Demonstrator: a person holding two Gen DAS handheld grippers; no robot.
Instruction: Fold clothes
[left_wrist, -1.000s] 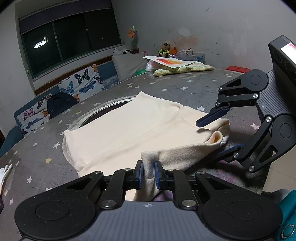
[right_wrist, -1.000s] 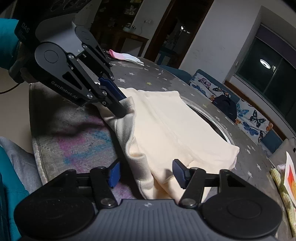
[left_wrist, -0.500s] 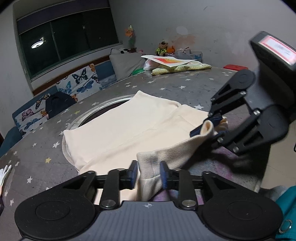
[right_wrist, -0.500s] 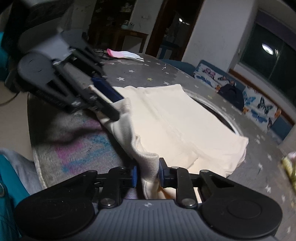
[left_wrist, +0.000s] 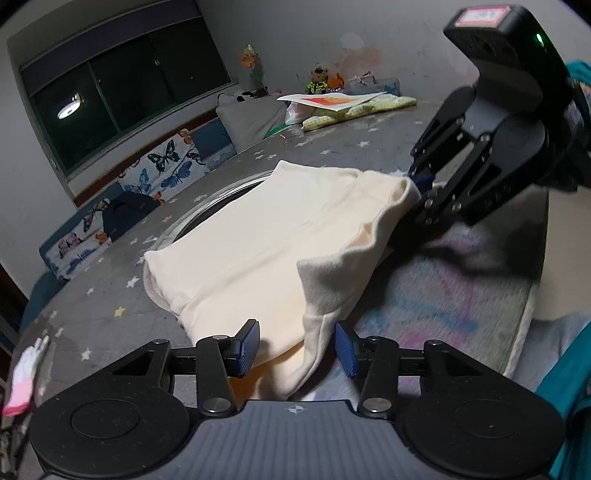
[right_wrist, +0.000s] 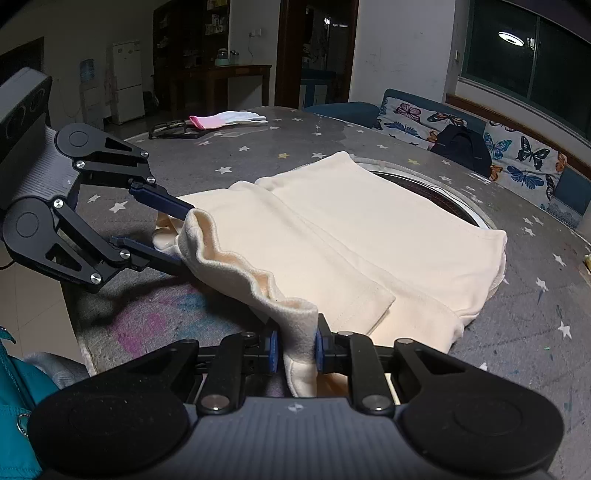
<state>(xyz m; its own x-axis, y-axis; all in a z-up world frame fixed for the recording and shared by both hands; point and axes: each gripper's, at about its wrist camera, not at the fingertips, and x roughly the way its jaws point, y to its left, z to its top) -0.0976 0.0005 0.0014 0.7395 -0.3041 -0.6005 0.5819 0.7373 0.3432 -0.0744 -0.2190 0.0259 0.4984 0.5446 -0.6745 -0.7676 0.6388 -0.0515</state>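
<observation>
Tablecloth (right_wrist: 369, 147), grey with printed stars, is covering a round table; a butterfly-print sofa (right_wrist: 517, 151) is standing under a dark window (left_wrist: 122, 92). Cream garment (right_wrist: 369, 229) is lying folded near the table's front edge. Left gripper (left_wrist: 297, 349) is standing wide open around a garment corner, its pads apart from the cloth. Right gripper (right_wrist: 295, 349) is clamping narrowly on the raised hem.
</observation>
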